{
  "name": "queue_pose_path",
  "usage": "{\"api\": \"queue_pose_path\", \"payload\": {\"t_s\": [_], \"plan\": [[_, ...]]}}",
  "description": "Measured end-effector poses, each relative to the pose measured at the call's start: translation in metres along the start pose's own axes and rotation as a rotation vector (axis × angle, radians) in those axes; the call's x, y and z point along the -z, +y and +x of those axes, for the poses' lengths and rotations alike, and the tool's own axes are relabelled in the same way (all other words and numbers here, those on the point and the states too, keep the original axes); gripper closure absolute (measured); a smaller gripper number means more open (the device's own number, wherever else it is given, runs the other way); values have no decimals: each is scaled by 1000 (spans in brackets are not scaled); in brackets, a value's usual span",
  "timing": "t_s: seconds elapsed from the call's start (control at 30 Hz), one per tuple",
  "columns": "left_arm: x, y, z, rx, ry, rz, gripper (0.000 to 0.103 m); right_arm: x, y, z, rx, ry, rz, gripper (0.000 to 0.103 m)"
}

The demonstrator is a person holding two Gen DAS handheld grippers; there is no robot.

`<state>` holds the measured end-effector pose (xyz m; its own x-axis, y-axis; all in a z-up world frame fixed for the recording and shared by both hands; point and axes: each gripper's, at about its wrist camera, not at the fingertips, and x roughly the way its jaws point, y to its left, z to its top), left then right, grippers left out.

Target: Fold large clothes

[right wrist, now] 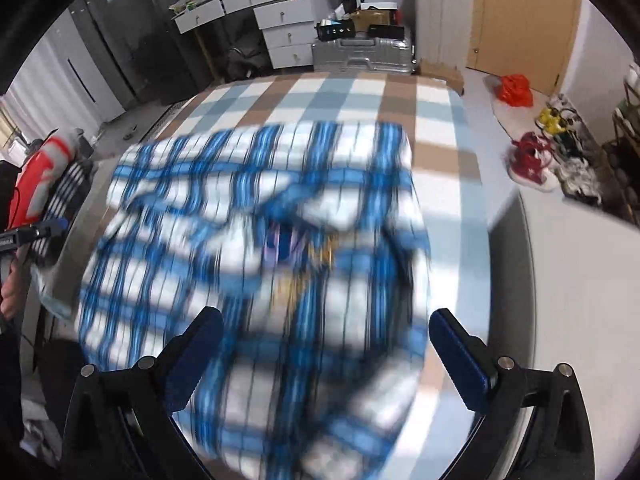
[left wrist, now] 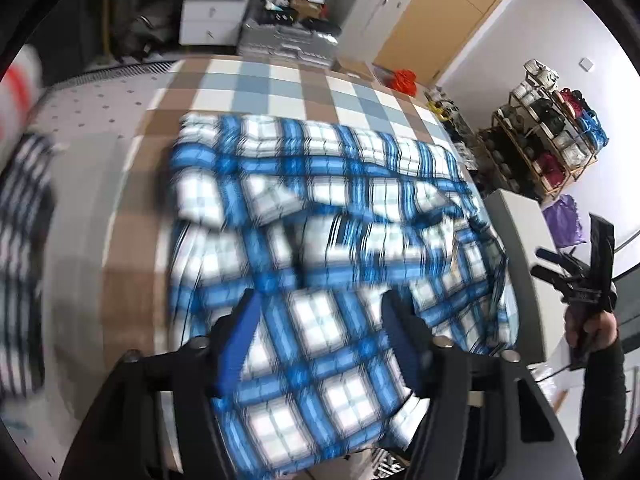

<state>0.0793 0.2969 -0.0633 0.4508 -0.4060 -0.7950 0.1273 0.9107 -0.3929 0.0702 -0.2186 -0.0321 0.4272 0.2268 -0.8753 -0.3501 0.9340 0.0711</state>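
A large blue and white plaid shirt (left wrist: 320, 208) lies spread on a checked brown, blue and white cloth (left wrist: 256, 88) over the table; it also shows in the right wrist view (right wrist: 256, 240). My left gripper (left wrist: 320, 312) is open, its blue-padded fingers (left wrist: 240, 336) apart just above the near part of the shirt. My right gripper (right wrist: 324, 328) is open wide above the shirt's near edge, holding nothing. The right gripper also shows at the far right of the left wrist view (left wrist: 576, 280), held in a hand. Both views are motion-blurred.
A striped dark garment (left wrist: 24, 240) lies at the table's left side. A red and white item (right wrist: 44, 172) sits beside it. White drawers (right wrist: 284, 28), a silver suitcase (right wrist: 360, 54) and a shelf rack (left wrist: 552, 136) stand around the table. Shoes (right wrist: 532, 160) lie on the floor.
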Motion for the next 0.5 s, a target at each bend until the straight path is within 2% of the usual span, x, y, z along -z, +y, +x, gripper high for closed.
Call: {"api": "queue_pose_path", "payload": {"t_s": [0.13,0.2,0.33,0.37,0.4,0.47,0.5], "plan": [[41,8,-12,-33,-21,-1,42,41,-6,18,93,70,9,0],[54,6,-15,-44,-23,-4,42,62,-6,32,96,118,43,0],[86,14,-19,-95,-27,-27,42,76,5,55,89,134,80,2],[93,18,-20,-83,-23,-41,42,77,7,60,102,145,91,11],[97,22,-21,-75,-15,-56,42,77,9,62,149,142,90,16],[104,31,-21,-89,-5,-78,42,75,10,59,196,125,84,50],[106,36,-23,-98,-6,-91,42,75,7,57,188,127,103,59]]}}
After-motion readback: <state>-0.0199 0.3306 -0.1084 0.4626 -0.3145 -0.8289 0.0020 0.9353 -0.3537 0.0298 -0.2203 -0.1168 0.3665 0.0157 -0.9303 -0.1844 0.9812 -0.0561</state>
